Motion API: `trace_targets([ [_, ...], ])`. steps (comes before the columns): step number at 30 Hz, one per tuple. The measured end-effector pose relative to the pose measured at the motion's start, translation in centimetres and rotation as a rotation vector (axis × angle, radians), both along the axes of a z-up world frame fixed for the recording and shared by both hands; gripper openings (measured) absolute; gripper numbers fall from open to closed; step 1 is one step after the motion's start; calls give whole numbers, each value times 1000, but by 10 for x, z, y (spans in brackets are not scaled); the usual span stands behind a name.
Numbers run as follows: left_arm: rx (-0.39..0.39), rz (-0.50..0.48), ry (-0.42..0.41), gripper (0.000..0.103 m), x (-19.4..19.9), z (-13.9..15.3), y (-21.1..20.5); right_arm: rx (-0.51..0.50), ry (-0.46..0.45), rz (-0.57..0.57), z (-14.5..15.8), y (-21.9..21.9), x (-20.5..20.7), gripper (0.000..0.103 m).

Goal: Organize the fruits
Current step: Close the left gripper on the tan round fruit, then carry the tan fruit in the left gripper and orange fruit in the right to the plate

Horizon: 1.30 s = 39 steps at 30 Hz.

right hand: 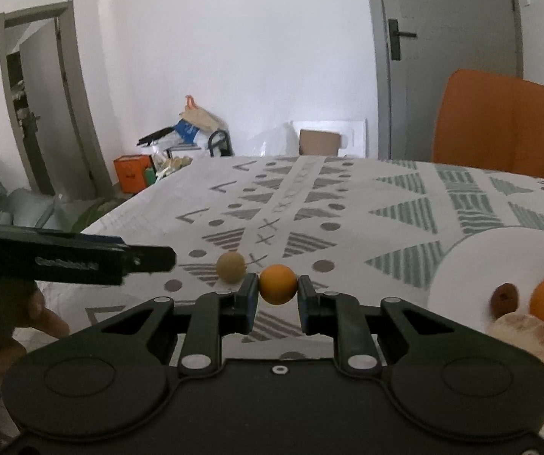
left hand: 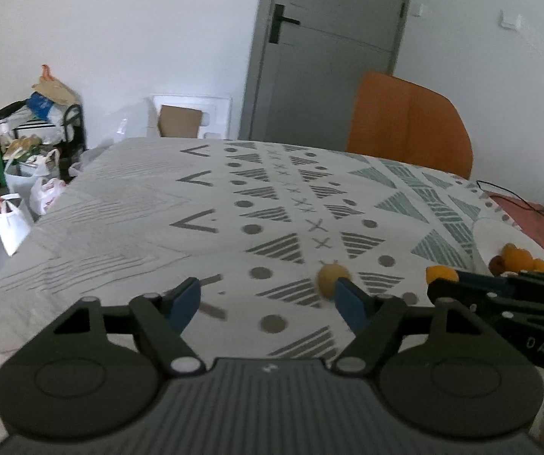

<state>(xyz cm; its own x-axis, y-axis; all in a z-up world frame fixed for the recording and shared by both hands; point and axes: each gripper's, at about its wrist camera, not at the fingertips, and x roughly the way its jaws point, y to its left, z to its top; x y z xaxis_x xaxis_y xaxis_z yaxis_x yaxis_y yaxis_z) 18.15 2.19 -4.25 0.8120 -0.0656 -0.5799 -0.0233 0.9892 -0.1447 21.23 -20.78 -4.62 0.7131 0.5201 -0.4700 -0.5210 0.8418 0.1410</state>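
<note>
Ahead, the right gripper (right hand: 278,295) pinched an orange fruit (right hand: 278,283) left of the white plate (right hand: 461,265); the left gripper (left hand: 264,299) stood spread beside a tan fruit (left hand: 328,278)

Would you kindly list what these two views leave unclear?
- Right wrist view: plate and its fruit pile, cut by the right edge.
- Left wrist view: tan fruit, blurred, partly behind the left tool finger.
- Right tool: contact with the orange fruit unclear.

Left gripper (left hand: 264,301): blue-padded jaws spread wide, nothing between them, held low and level. Right gripper (right hand: 277,295): jaws drawn close, gripping a small orange fruit (right hand: 278,284) by its sides, pointing forward, level.
</note>
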Motion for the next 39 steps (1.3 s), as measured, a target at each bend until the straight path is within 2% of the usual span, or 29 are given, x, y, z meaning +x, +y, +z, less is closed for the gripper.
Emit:
trace_targets([
  [5,21,-21,5,69,13,-4,-16,25,-5,-38,3,-15,4,20],
  [11,38,-48,47,54,30,-16,-31,42,-19,-83,7,-28,7,20],
  [14,42,-50,55,39,35,-22,-36,43,-32,-97,9,-32,8,20],
  [15,58,-49,50,29,35,-22,-39,44,-33,-99,9,-33,8,20],
  [16,65,-50,50,24,36,-21,-41,48,-32,-100,9,-34,9,20],
  [19,43,-57,47,24,35,-18,-43,54,-33,-103,10,-35,9,20],
  [26,48,-78,12,24,24,0,-54,89,-48,-115,16,-44,6,20],
  [32,38,-100,-49,24,13,24,-67,98,-68,-152,26,-62,-1,20],
  [39,26,-156,-78,24,8,33,-94,91,-76,-206,26,-92,-15,20],
])
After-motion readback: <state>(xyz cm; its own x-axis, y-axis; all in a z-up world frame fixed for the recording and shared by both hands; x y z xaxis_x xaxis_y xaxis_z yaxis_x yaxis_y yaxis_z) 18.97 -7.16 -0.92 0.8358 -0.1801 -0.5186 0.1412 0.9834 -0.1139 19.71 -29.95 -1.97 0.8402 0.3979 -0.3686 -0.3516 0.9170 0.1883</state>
